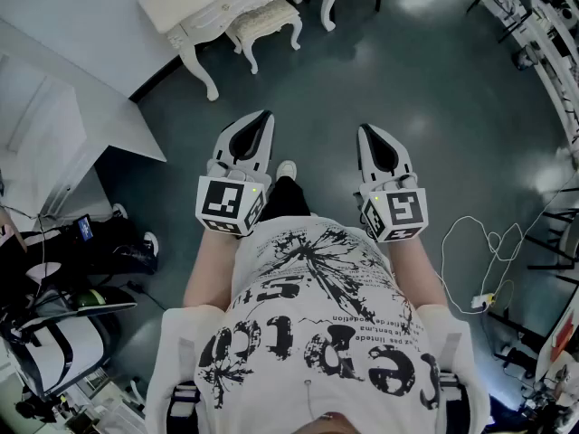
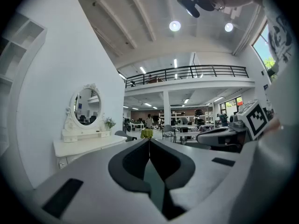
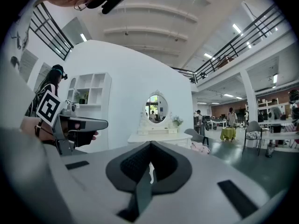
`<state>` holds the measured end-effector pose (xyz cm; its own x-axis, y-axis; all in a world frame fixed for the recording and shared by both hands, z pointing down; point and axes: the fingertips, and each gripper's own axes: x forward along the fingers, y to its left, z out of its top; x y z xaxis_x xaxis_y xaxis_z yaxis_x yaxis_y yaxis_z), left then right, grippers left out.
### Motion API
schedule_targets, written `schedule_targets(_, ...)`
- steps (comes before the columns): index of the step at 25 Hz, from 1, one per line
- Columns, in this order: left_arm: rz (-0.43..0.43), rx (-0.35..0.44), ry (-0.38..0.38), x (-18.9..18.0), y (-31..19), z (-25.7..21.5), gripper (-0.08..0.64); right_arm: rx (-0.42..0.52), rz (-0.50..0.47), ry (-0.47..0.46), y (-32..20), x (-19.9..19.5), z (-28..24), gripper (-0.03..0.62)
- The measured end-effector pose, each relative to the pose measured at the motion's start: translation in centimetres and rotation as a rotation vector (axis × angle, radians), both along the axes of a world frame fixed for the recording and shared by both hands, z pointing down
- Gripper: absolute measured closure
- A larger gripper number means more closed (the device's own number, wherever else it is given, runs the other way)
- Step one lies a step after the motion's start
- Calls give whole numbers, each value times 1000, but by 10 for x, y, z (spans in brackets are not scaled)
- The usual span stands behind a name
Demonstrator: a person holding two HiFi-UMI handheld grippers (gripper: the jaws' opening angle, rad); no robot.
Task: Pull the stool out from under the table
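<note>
We see the stool [image 1: 264, 18] half hidden under the table [image 1: 199, 3]; the top edge crops the table

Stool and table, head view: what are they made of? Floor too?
Stool: pale textured seat, probably upholstered fabric; curved white legs, likely painted wood. Table: same smooth white finish, carved legs; wood or moulded, can't tell. Floor: dark and glossy; the light reflections suggest sealed concrete or epoxy.
</note>
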<state>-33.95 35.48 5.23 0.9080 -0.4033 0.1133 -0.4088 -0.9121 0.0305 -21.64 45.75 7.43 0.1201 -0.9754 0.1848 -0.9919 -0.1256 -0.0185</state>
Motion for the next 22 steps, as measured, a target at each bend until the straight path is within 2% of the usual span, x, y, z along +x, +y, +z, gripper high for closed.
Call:
schedule_targets(12,-9,-3,2,3,29,7,540,9,-4,-22,29,3,8,575)
schedule_targets(22,11,-4,-19,23,31,16,540,-37,-32,-36,27,16,27,570)
